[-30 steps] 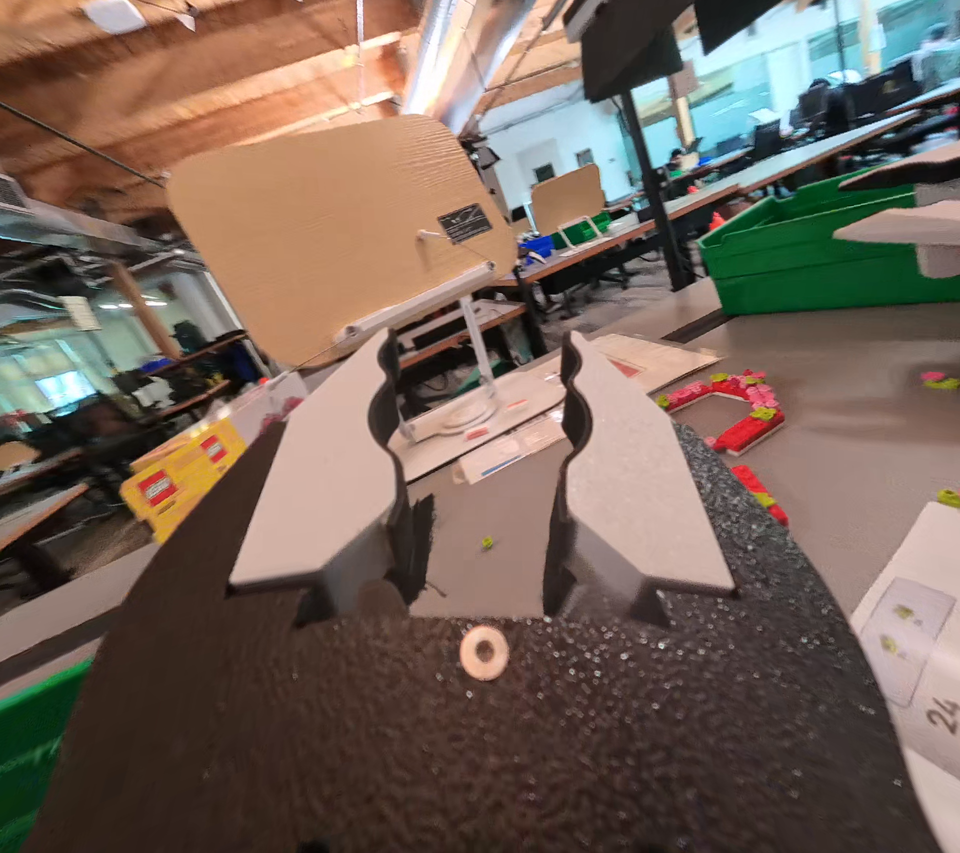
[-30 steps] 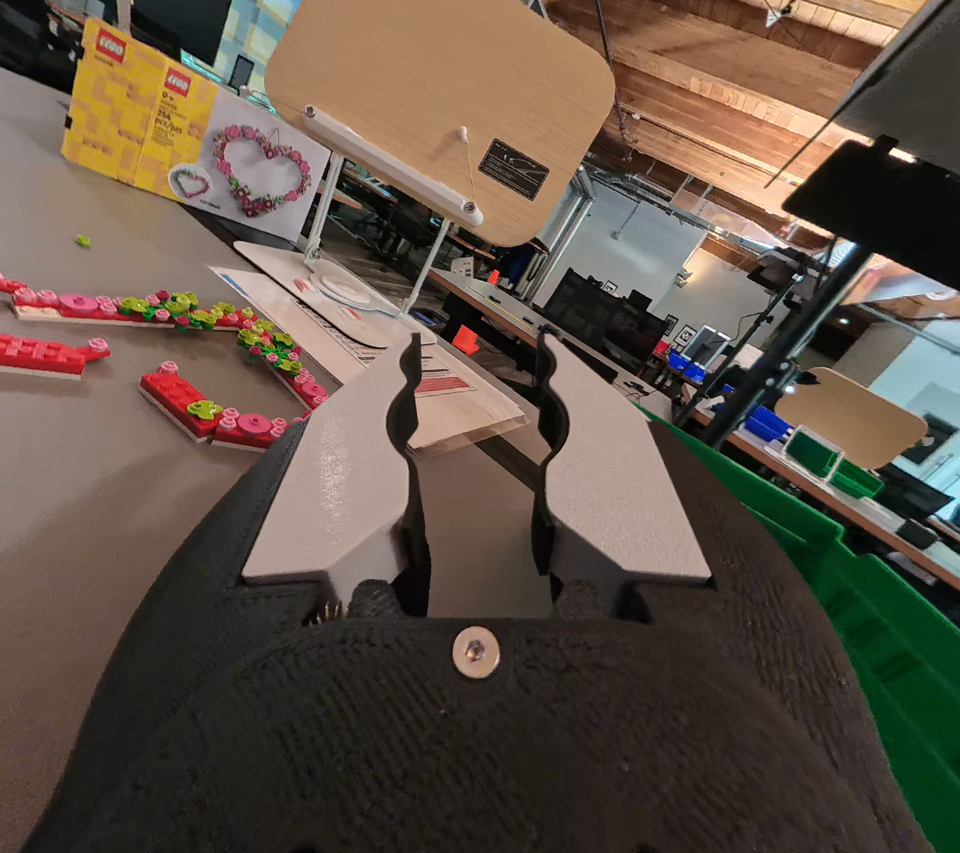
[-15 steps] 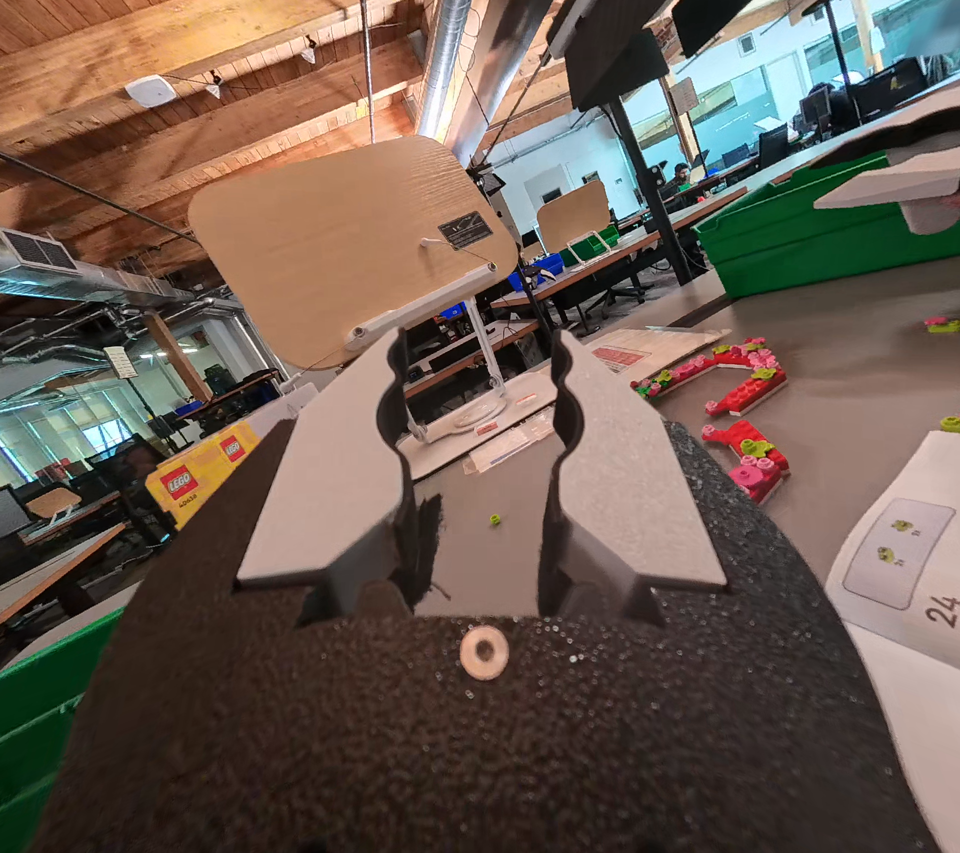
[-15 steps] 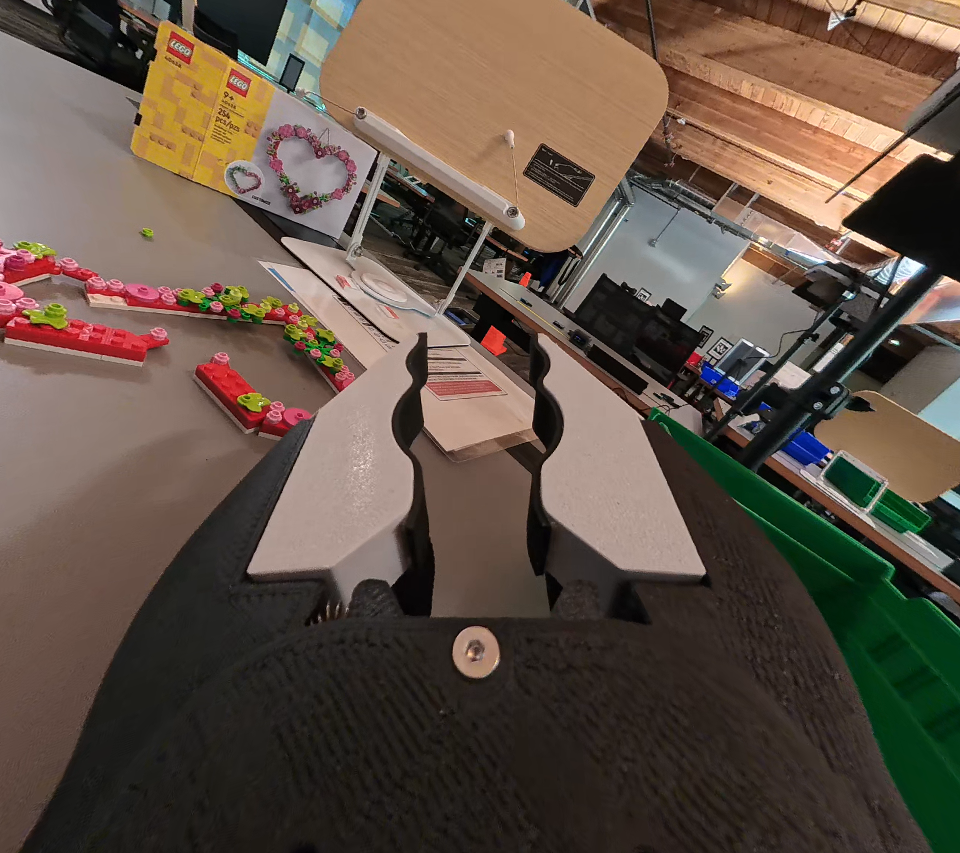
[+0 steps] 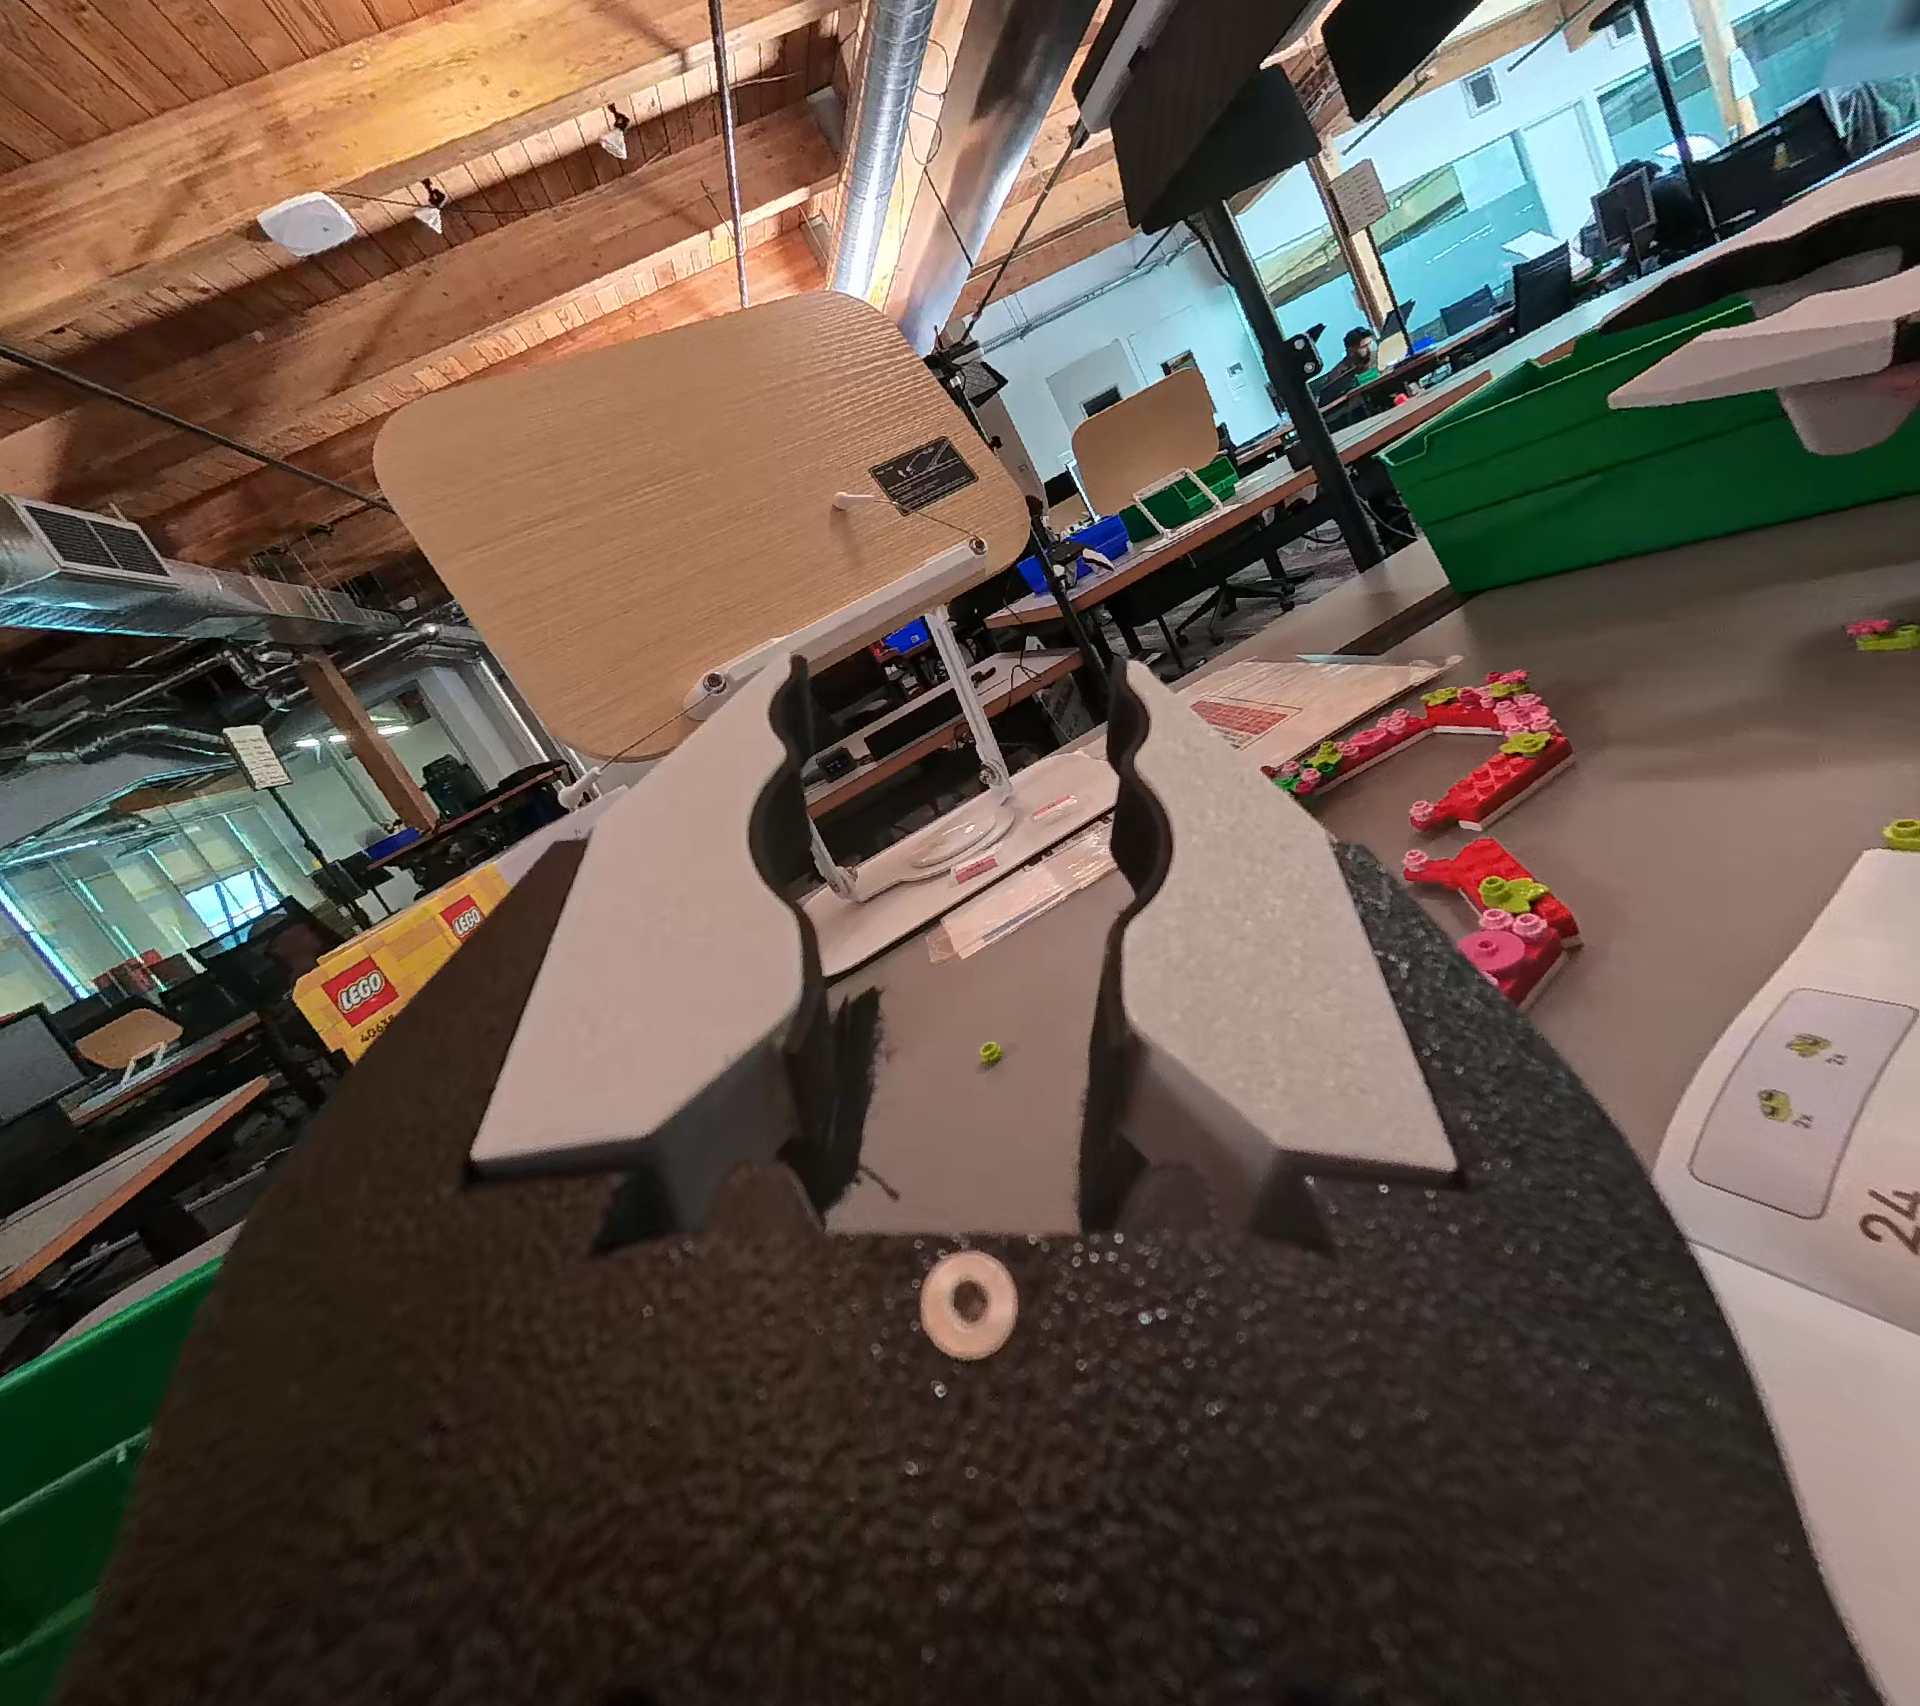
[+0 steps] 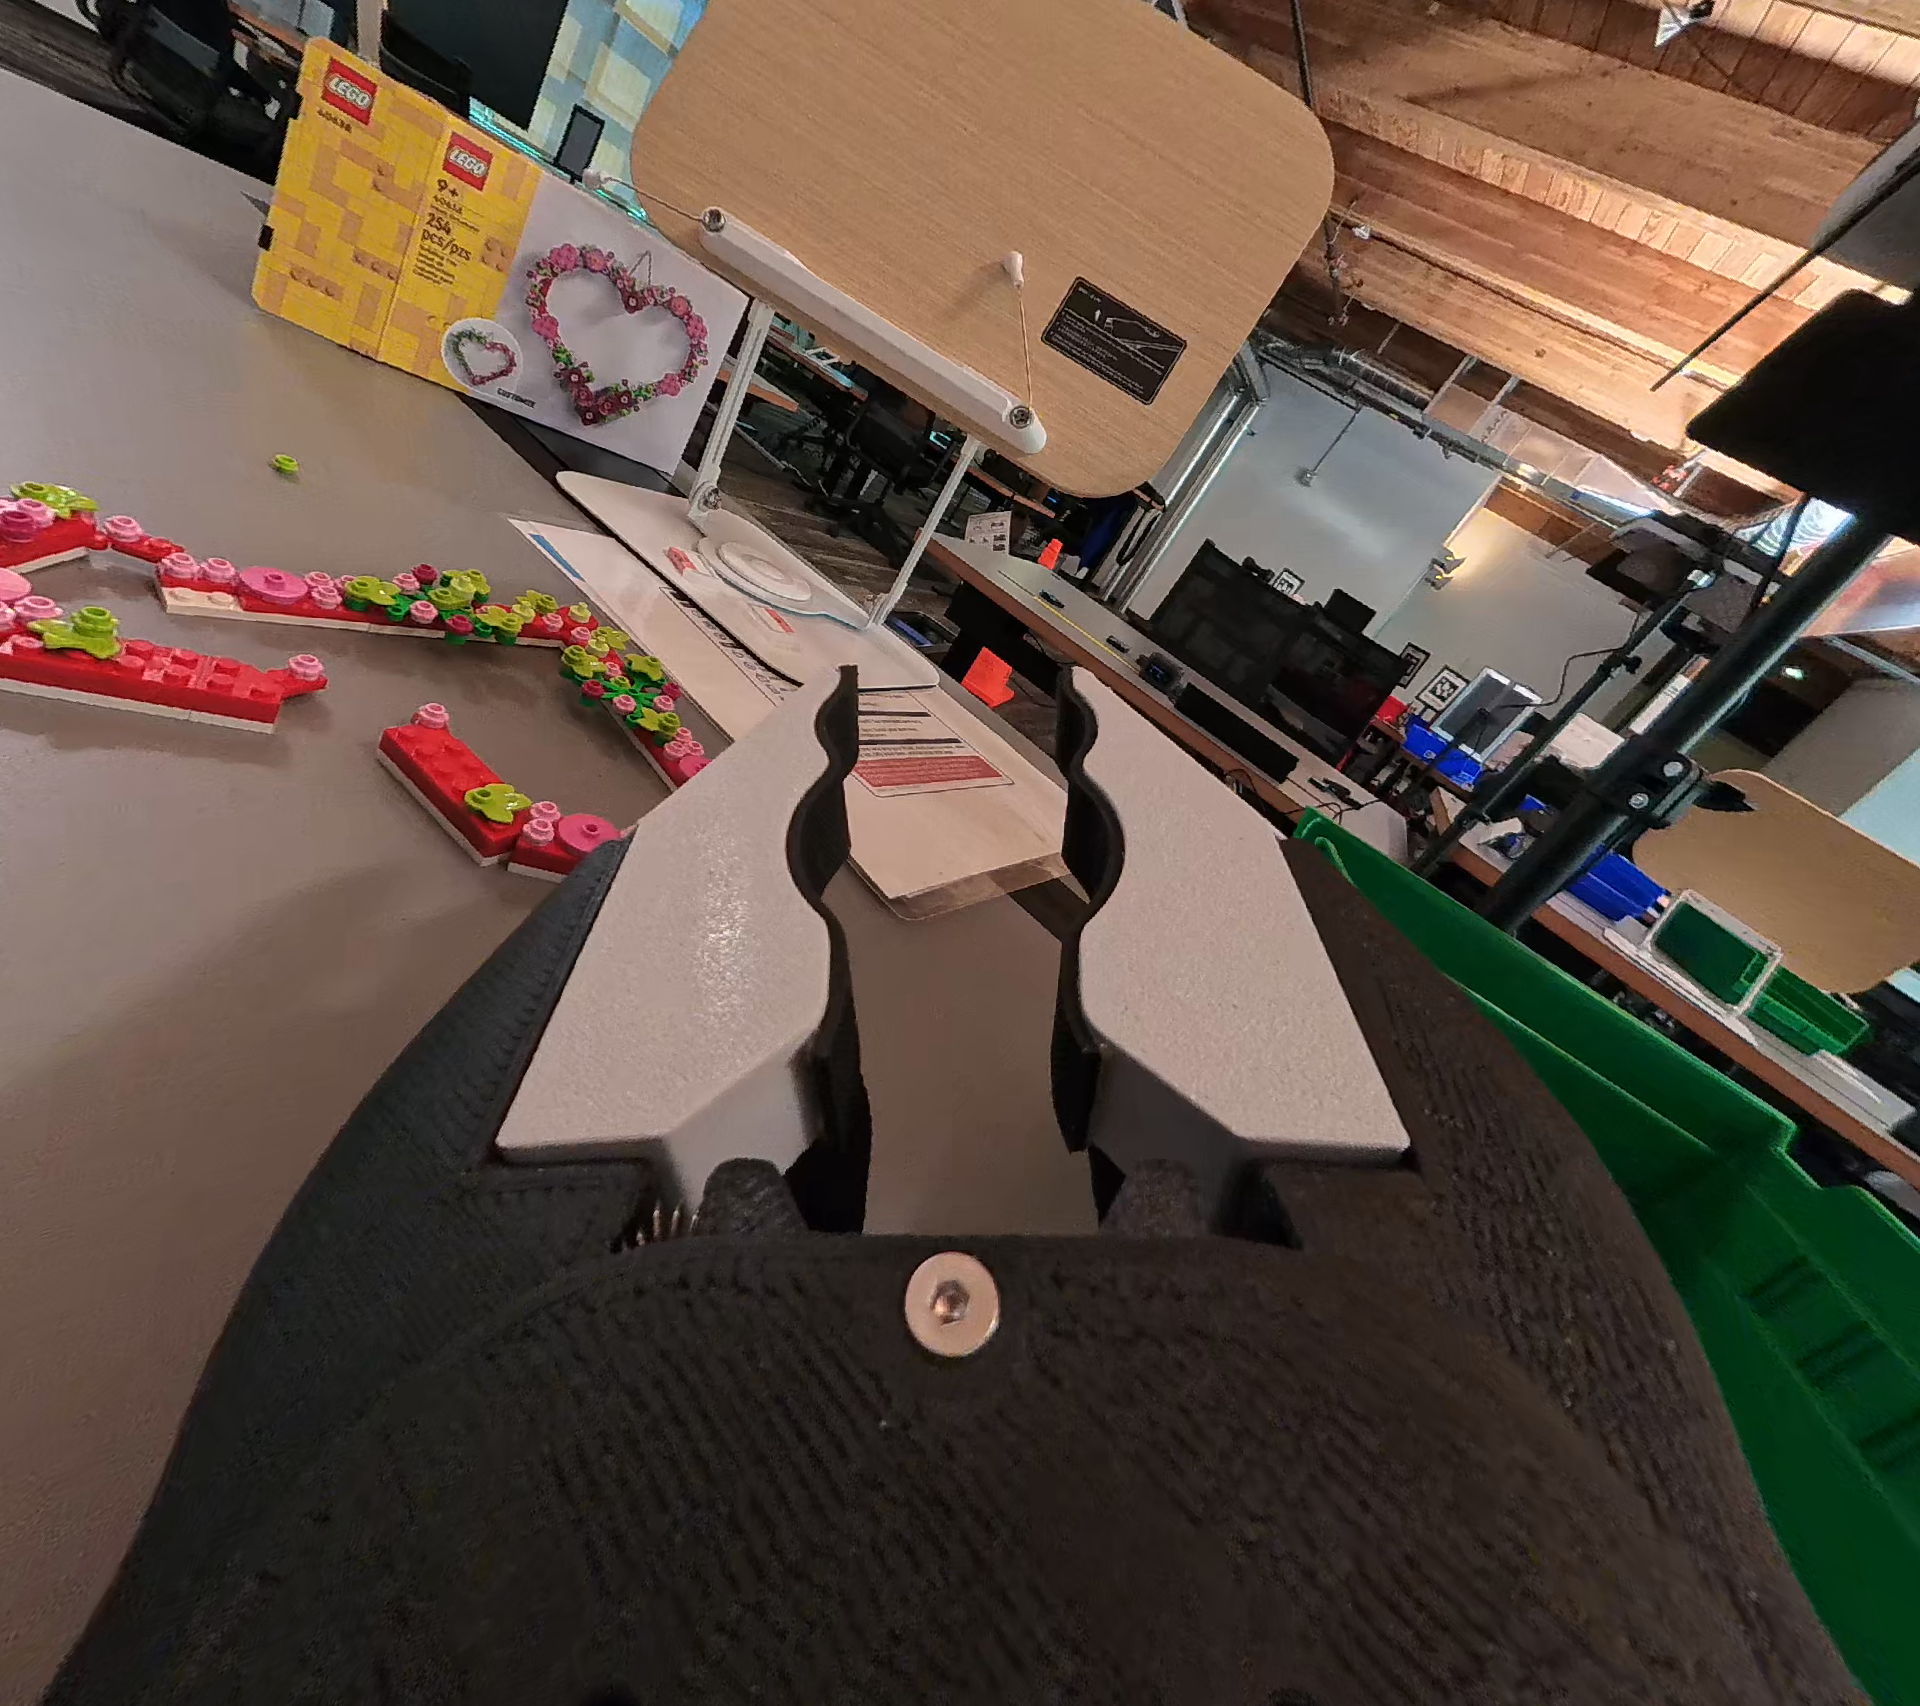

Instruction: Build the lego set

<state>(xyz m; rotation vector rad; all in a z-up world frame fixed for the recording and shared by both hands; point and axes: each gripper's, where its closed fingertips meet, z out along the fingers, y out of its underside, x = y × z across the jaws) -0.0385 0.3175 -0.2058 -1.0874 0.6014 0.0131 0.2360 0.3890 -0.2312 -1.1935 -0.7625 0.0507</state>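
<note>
Fingers (image 5: pixel 665 908) of the left gripper (image 5: pixel 961 721) stand parted with nothing between them, pale grey, matte, with wavy inner edges, set in a pebbled black body. Compared with a second ago this camera has levelled out and the view has sharpened, so the grey counter (image 5: pixel 1714 638) reads clearly; judging by that, the person has paused to survey before picking a piece. Beyond the tips lies one tiny lime stud (image 5: pixel 990 1051), loose on the counter. Behind it a wood-grain book stand (image 5: pixel 686 503) tilts on thin white legs. To the right sit the red and pink brick strips (image 5: pixel 1475 747) of the unfinished heart, studded with lime leaves, then an open instruction page (image 5: pixel 1787 1106) at the edge. The right gripper (image 6: pixel 951 690) is likewise parted and empty, hovering near a short red strip (image 6: pixel 478 799); its view has drawn back to show more pieces. A glossy yellow set box (image 6: pixel 395 222) stands far left, and a smooth green bin (image 6: pixel 1704 1241) lies to the right.
</note>
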